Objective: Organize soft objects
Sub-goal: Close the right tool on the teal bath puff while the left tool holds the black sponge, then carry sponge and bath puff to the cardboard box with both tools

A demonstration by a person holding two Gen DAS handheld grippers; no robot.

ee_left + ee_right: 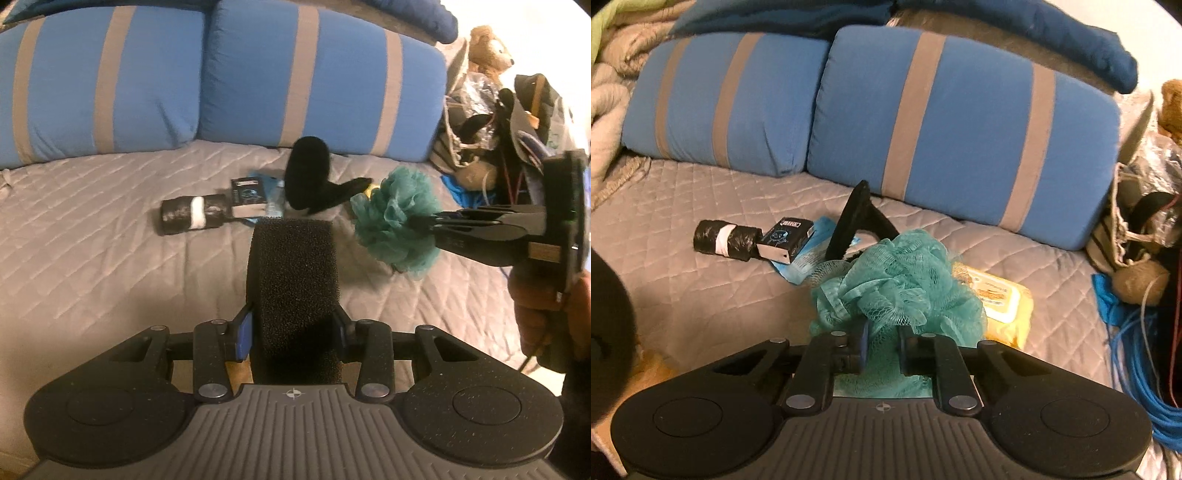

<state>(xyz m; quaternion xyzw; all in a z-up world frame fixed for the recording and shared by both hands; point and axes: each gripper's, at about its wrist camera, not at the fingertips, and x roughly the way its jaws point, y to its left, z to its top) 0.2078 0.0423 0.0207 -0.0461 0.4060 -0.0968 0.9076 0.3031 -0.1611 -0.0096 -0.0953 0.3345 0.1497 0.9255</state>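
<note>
My left gripper is shut on a black foam sponge block and holds it above the grey quilted bed. My right gripper is shut on a teal mesh bath pouf, also held above the bed; it shows in the left wrist view too, with the pouf at the tips of the right gripper. A black fuzzy slipper stands near the pillows, also seen in the right wrist view.
Two blue striped pillows line the back of the bed. A black roll with a white band, a small dark box, a blue packet and a yellow wipes pack lie on the quilt. A bag with a teddy bear and blue cables sit at the right.
</note>
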